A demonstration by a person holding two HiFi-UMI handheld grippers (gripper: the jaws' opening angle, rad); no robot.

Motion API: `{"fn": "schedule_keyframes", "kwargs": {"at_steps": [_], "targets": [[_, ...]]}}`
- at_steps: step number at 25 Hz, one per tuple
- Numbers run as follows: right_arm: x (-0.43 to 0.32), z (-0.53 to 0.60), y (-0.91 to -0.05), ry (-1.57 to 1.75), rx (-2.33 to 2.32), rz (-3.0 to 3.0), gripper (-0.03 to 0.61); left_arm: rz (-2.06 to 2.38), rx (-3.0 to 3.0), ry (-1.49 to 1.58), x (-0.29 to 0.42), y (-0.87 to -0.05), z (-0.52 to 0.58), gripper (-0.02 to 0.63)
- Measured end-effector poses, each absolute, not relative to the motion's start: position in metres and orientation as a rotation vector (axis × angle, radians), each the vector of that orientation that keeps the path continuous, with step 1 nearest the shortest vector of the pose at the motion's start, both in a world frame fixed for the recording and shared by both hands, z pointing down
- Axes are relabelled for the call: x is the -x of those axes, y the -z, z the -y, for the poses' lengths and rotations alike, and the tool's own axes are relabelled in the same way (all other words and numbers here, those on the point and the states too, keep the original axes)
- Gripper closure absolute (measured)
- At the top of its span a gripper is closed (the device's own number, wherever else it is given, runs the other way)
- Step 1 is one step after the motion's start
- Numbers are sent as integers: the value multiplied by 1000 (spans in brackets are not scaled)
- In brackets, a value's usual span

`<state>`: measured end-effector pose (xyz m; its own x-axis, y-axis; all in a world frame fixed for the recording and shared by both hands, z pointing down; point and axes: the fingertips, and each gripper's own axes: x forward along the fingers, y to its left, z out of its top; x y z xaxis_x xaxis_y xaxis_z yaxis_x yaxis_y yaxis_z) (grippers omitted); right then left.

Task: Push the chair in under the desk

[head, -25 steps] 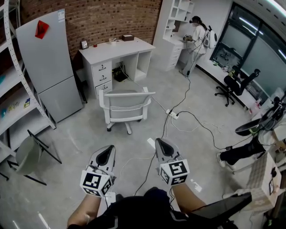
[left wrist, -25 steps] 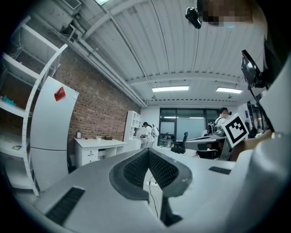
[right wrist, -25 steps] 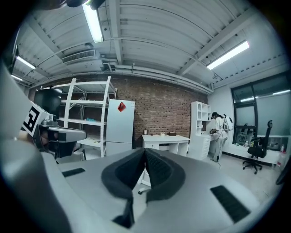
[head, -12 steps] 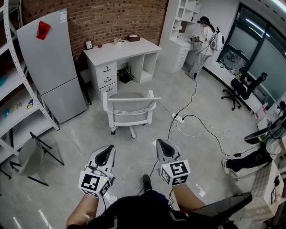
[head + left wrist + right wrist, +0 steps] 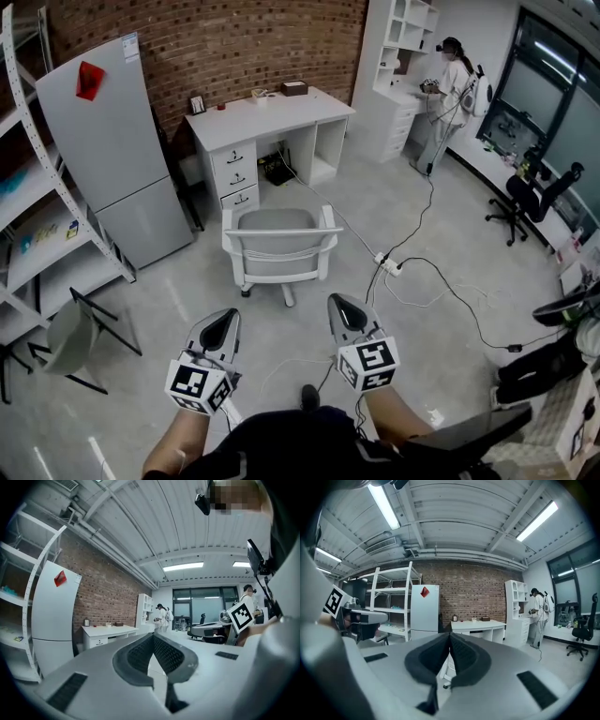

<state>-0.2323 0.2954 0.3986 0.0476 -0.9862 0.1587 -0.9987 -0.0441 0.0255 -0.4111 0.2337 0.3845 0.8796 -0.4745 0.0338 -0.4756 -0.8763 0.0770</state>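
A white swivel chair with a grey seat stands on the floor, pulled out in front of the white desk against the brick wall. The chair's back faces me. My left gripper and right gripper are held side by side low in the head view, well short of the chair, both shut with nothing between the jaws. In the left gripper view the desk shows far off past the closed left gripper. In the right gripper view the closed right gripper hides most of the chair.
A grey fridge stands left of the desk, metal shelving further left. Cables and a power strip trail over the floor to the chair's right. A person stands at white shelves far right. A black office chair is at right.
The chair and desk have shifted right and lower in the head view and look nearer. Both grippers keep their place in the frame and stay shut.
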Motion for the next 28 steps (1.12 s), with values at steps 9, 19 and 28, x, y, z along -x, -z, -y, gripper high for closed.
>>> {"fn": "schedule_keyframes", "kwargs": {"at_steps": [9, 19, 28], "targets": [[175, -270, -402, -148, -2127, 2125, 569, 655, -2917, 16, 352, -387, -220, 606], [121, -259, -402, -145, -2071, 2193, 571, 778, -2900, 91, 311, -383, -195, 606], [93, -247, -405, -167, -2069, 2223, 571, 807, -2913, 58, 290, -378, -190, 606]]}}
